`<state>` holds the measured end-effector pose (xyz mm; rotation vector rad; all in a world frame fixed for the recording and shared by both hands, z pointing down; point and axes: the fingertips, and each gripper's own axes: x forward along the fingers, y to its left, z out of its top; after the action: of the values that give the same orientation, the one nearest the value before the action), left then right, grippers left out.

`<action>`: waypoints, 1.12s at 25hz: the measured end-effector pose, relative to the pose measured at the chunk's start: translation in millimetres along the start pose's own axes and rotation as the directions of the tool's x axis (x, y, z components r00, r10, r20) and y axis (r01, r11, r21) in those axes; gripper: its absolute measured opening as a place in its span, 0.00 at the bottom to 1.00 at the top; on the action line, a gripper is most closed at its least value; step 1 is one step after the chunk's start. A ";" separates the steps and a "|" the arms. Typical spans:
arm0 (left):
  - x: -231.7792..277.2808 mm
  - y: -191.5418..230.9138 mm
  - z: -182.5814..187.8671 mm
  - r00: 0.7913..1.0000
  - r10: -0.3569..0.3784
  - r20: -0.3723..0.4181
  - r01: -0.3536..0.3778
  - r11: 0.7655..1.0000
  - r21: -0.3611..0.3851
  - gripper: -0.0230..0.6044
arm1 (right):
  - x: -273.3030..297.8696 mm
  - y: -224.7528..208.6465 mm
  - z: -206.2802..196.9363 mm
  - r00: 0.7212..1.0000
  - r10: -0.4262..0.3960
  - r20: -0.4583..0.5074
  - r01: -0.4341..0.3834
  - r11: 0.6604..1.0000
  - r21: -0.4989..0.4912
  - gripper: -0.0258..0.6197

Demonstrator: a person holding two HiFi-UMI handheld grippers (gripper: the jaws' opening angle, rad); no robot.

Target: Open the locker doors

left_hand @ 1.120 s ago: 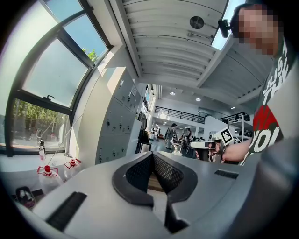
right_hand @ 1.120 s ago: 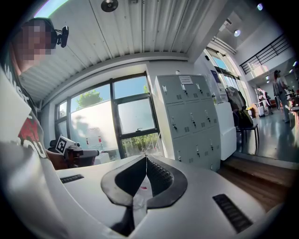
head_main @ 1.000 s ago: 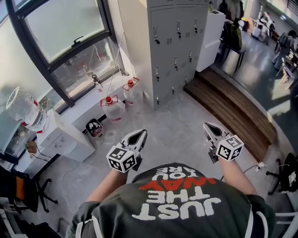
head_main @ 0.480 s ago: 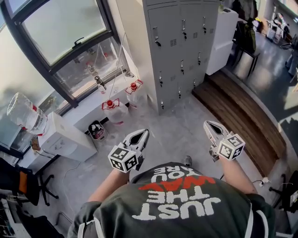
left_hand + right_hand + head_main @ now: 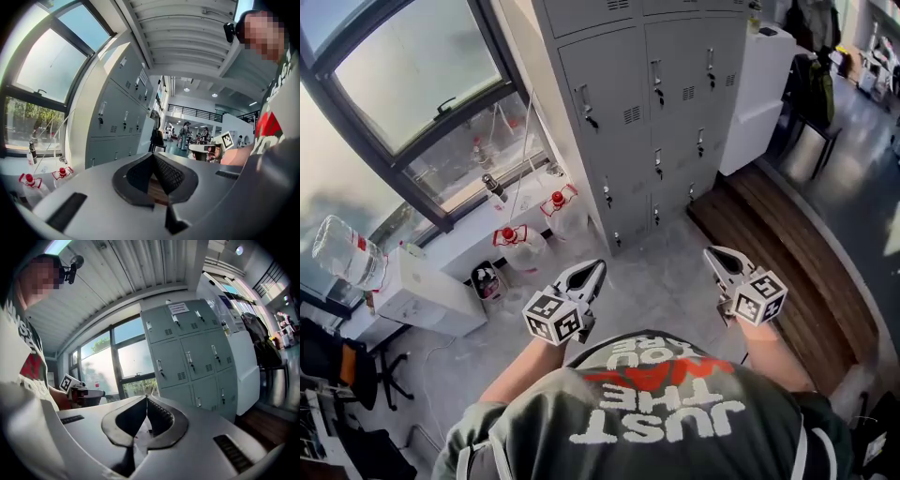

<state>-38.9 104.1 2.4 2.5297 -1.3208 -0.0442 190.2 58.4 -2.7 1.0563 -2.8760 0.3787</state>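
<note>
A grey bank of lockers stands ahead against the window wall, all its doors closed, each with a small upright handle. Both grippers are held at chest height, well short of the lockers. My left gripper points at them with its jaws together and nothing between. My right gripper is likewise shut and empty. In the left gripper view the lockers rise beyond the closed gripper. In the right gripper view the lockers fill the middle behind the closed gripper.
Two big water bottles with red caps stand on the floor left of the lockers, beside a small bin and a white low cabinet. A white cabinet adjoins the lockers on the right. A wooden platform runs along the right.
The person has walked toward the lockers, which now look larger and closer. Both grippers stay shut and in the same place before the chest.
</note>
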 end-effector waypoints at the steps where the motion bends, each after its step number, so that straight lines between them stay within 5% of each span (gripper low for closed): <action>1: 11.9 1.8 2.3 1.000 0.001 -0.007 -0.001 1.000 0.005 0.05 | 4.2 -10.6 2.0 1.000 0.003 -0.002 -0.003 1.000 0.005 0.09; 9: 77.1 46.6 6.1 0.998 -0.041 -0.055 0.041 0.999 -0.004 0.05 | 52.1 -65.8 8.2 1.000 -0.025 -0.015 0.025 0.999 0.019 0.09; 22: 132.8 194.0 33.5 0.959 -0.251 -0.128 0.264 0.960 0.093 0.05 | 181.2 -82.2 40.6 0.975 -0.215 0.054 0.212 0.976 0.054 0.09; 28: 186.8 226.3 -10.5 0.974 -0.200 -0.111 0.208 0.976 0.069 0.05 | 210.9 -146.7 5.3 0.984 -0.178 0.021 0.177 0.983 0.043 0.09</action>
<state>-109.8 -166.3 92.0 2.6865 -1.0395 0.0982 123.5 -183.8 51.4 1.3213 -2.7764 0.4165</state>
